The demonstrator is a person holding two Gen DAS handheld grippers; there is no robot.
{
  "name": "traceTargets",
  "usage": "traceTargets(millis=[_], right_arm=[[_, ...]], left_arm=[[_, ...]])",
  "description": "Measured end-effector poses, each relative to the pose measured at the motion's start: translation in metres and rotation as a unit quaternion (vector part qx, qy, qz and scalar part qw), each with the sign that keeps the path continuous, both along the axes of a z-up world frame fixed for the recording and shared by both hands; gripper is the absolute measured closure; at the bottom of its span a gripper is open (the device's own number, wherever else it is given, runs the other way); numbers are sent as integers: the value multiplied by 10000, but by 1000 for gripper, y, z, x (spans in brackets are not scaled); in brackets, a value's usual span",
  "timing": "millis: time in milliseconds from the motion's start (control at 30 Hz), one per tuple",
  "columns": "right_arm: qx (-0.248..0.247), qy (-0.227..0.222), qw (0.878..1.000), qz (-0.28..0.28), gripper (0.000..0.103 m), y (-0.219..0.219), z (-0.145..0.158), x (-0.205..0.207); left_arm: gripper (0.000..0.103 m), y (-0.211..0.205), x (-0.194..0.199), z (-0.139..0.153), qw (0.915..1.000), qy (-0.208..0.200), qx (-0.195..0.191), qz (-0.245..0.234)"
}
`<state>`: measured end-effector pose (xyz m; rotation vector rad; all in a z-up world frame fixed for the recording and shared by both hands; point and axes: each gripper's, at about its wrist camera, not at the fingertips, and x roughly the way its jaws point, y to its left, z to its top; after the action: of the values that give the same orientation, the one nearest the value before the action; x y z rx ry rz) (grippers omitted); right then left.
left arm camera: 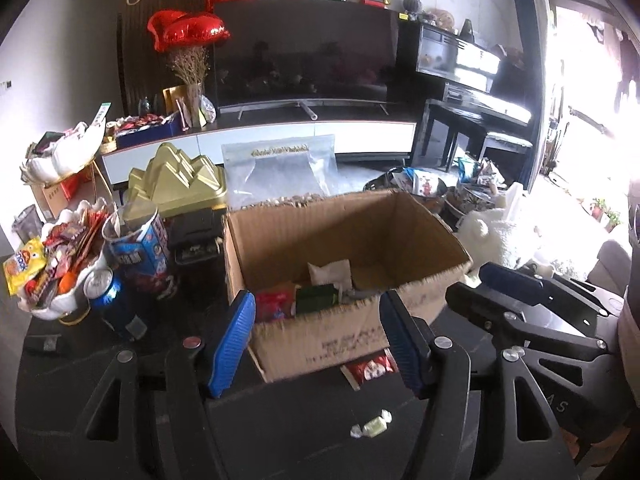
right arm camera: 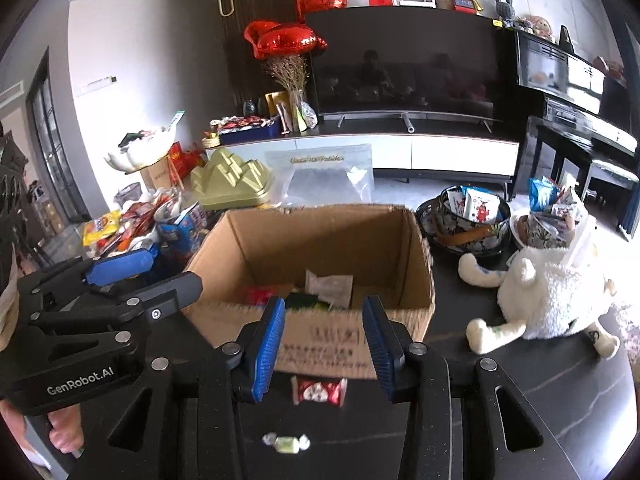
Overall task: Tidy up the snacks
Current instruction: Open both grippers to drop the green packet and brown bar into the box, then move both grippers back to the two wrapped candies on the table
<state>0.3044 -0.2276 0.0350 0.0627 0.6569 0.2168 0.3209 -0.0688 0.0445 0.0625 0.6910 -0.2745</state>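
Note:
An open cardboard box [left arm camera: 320, 340] [right arm camera: 320, 236] stands on the dark table and holds a few snack packets: a red one [left arm camera: 274, 306], a green one [left arm camera: 316, 298] and a pale one [left arm camera: 330, 274]. A red snack packet [right arm camera: 319, 390] [left arm camera: 370, 368] lies on the table against the box front. A wrapped green candy [right arm camera: 286, 443] [left arm camera: 372, 427] lies nearer. My left gripper [left arm camera: 316, 344] is open and empty before the box. My right gripper [right arm camera: 326, 348] is open and empty, above the red packet. Each gripper also shows in the other's view, the right gripper [left arm camera: 516, 296] and the left gripper [right arm camera: 120, 280].
A white dish piled with snacks [left arm camera: 52, 276] [right arm camera: 120, 228], a blue can [left arm camera: 110, 296] and a blue carton [left arm camera: 140, 248] stand left of the box. A gold tin [right arm camera: 230, 182] and a clear bag [right arm camera: 324, 178] stand behind. Patterned bowls of packets [right arm camera: 468, 220] and a white plush toy [right arm camera: 548, 292] sit to the right.

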Motion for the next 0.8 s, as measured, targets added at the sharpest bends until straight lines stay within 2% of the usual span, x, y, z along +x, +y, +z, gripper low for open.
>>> traceTargets(millis=[233, 433, 800], right_arm=[[156, 83, 9998, -115, 61, -6, -17, -23], [340, 342, 9985, -241, 61, -12, -39, -33], [346, 765, 9954, -452, 61, -13, -85, -40]], left_arm=[[39, -5, -23, -16, 9999, 30, 21, -150], [40, -8, -32, -35, 9994, 126, 58, -310], [40, -11, -34, -84, 9965, 566, 28, -619]])
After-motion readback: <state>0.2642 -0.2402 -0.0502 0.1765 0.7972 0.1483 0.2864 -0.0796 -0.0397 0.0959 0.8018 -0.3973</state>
